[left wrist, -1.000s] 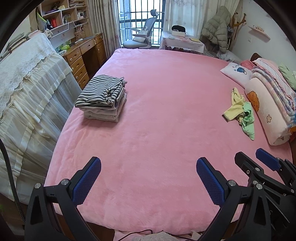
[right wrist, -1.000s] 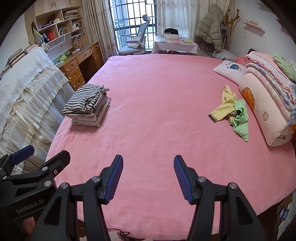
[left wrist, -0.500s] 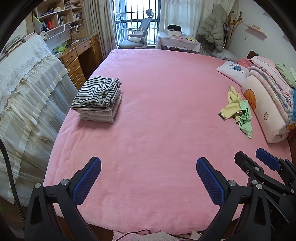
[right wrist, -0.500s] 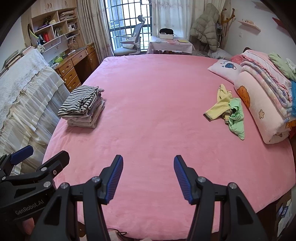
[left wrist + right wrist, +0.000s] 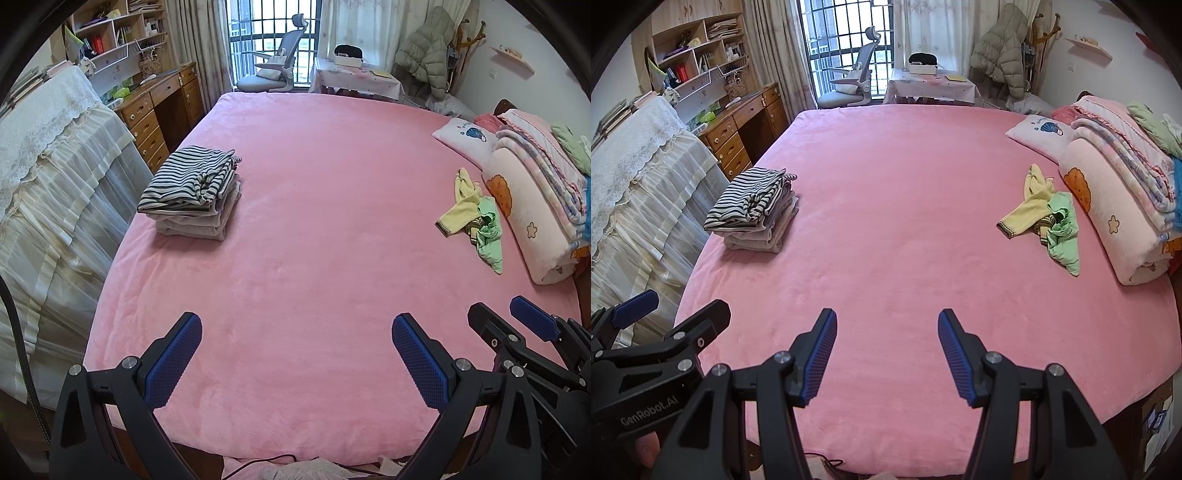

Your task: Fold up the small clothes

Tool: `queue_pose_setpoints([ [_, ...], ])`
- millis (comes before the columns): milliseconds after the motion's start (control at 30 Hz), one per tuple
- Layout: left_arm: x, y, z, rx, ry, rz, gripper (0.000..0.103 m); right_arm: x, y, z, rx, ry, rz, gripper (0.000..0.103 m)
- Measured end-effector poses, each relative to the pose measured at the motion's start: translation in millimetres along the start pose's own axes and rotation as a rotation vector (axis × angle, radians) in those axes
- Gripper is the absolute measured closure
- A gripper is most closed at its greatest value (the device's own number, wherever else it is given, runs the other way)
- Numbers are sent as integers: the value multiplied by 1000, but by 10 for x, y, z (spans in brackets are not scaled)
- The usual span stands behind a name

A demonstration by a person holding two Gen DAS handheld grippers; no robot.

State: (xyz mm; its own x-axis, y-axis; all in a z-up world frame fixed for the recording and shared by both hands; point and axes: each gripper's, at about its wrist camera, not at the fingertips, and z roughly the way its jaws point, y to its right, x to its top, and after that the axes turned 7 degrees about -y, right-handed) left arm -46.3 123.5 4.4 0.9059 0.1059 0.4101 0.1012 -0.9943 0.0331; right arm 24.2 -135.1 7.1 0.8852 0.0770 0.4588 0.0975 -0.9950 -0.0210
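The left gripper (image 5: 295, 347) hangs over the near edge of the bed (image 5: 317, 229), and its two blue pads are spread wide with nothing between them. The right gripper (image 5: 886, 343) is just beside it, also above the near part of the pink cover; its jaws stand apart too, less wide than the left ones, and they hold nothing.

The small clothes to fold lie on the right side of the bed, well apart from both grippers. There is a yellow garment (image 5: 460, 206) and a green garment (image 5: 489, 236), crumpled together and touching each other (a small piece of a third, darker cloth shows between them, but I cannot tell what it is). They lie just beside a rolled pink blanket (image 5: 528, 221) with a cartoon print.

On the left side of the bed sits a stack of folded clothes (image 5: 194, 194), with a striped piece on top. It is near the left edge of the bed, far from the unfolded pair.

In the right wrist view, a fingertip of the person (image 5: 646, 448) shows under the left gripper's body.
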Motion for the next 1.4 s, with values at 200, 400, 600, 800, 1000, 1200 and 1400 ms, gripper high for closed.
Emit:
queue_pose_setpoints([
  [200, 16, -11, 37, -4, -8, -1, 1, -12, 3, 34, -2, -3, 1, 46],
  [400, 70, 14, 74, -1, -7, 7, 1, -12, 32, 65, -5, -4, 1, 46],
  [600, 93, 8, 87, 0, -7, 9, 1, -8, 33, 65, -5, -4, -1, 46],
  [800, 145, -20, 114, -3, -15, 10, 1, 3, 51, 90, -4, -10, -1, 46],
  [1000, 209, -50, 186, -6, -31, 14, 1, 50, 95, 161, -5, -26, 0, 46],
  [1200, 236, -75, 214, -8, -38, 16, 1, 103, 74, 188, -8, -32, 1, 46],
  [1400, 243, -78, 227, -8, -39, 19, 1, 107, 69, 190, -8, -32, 2, 46],
])
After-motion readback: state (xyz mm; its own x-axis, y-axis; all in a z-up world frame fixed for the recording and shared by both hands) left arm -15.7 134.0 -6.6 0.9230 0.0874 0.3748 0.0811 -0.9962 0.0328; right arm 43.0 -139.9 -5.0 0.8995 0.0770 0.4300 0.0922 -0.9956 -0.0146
